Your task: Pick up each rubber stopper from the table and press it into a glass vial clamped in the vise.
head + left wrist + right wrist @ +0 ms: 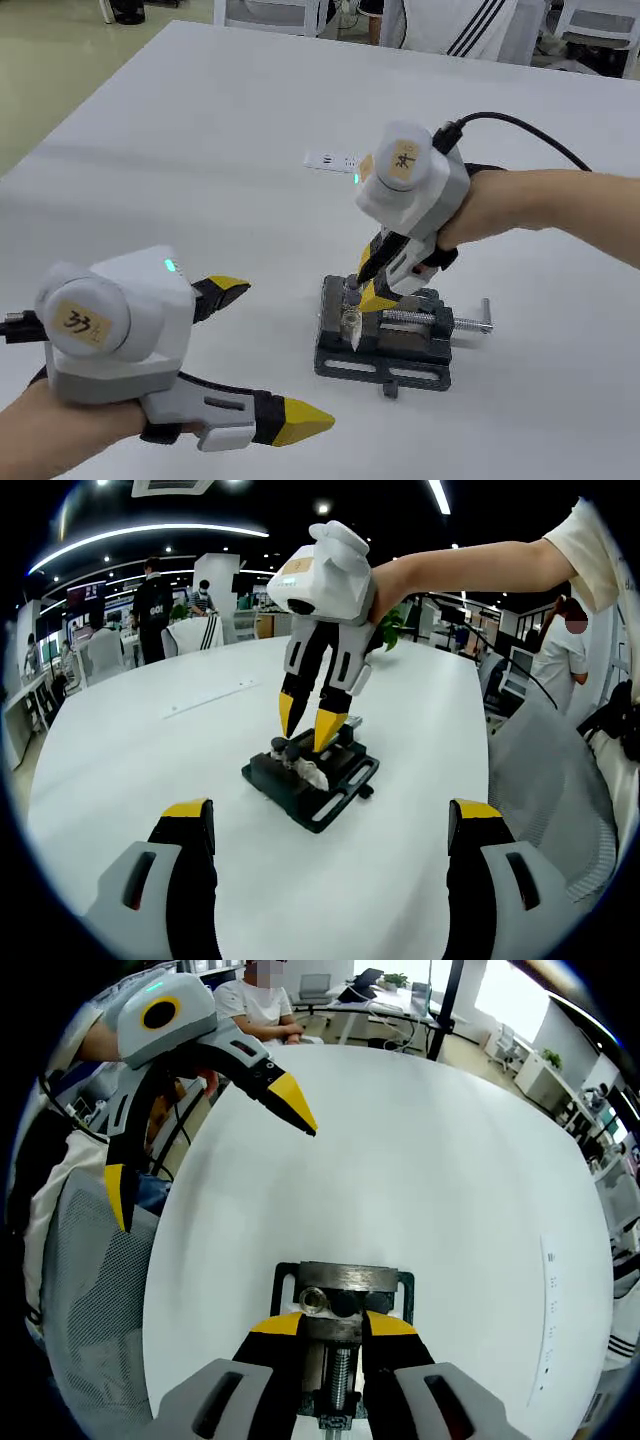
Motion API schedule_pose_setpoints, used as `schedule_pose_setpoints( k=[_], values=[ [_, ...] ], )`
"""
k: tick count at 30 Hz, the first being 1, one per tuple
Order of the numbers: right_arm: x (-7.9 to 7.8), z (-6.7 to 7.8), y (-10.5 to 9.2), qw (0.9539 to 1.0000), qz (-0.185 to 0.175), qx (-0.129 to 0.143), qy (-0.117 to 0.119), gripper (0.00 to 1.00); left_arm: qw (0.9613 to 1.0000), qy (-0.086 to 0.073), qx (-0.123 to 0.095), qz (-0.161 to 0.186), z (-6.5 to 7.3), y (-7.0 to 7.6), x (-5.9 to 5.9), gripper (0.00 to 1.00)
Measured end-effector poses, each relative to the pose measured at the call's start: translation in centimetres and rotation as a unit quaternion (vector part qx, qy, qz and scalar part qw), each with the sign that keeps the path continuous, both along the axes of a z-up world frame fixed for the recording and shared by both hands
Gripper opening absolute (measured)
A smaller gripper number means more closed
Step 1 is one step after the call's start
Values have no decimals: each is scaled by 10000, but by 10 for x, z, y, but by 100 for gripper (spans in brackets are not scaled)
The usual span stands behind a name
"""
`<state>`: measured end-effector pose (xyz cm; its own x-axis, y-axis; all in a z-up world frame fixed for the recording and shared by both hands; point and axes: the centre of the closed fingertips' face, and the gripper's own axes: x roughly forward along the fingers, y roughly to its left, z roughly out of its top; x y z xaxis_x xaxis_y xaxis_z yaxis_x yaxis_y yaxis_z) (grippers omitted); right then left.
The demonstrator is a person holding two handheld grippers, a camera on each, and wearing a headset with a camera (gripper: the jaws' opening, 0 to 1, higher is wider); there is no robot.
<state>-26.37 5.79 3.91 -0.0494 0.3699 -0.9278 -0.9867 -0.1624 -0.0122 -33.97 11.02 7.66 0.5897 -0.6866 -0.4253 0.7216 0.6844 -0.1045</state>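
Observation:
A black vise [385, 350] stands on the white table [200, 160] with a clear glass vial [352, 323] clamped upright in it. A dark grey rubber stopper [353, 292] sits just above the vial, at the tips of my right gripper [364, 291]. That gripper points down over the vise; its jaws stand narrowly apart with nothing seen between them. In the right gripper view the vial's mouth [315, 1300] lies just beyond the right gripper [332, 1324]. My left gripper [262, 352] hovers wide open and unloaded to the left of the vise [312, 777].
A white power strip [330, 160] lies on the table beyond the vise. Chairs and a seated person line the table's far edge. Bare tabletop stretches all around the vise.

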Motion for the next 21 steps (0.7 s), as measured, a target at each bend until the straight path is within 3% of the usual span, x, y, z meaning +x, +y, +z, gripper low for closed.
schedule_pose_setpoints(
  k=[5,13,21],
  values=[
    [-8,2,-13,9999,20,134,-74,30,10000,-9,4,-35,0,-2,0,97],
    [-22,-2,-36,9997,-118,207,-64,29,9999,-20,14,-106,0,-7,0,97],
    [-45,-9,-49,9986,-357,394,19,26,9998,-6,22,-192,-1,-12,-3,97]
  ],
)
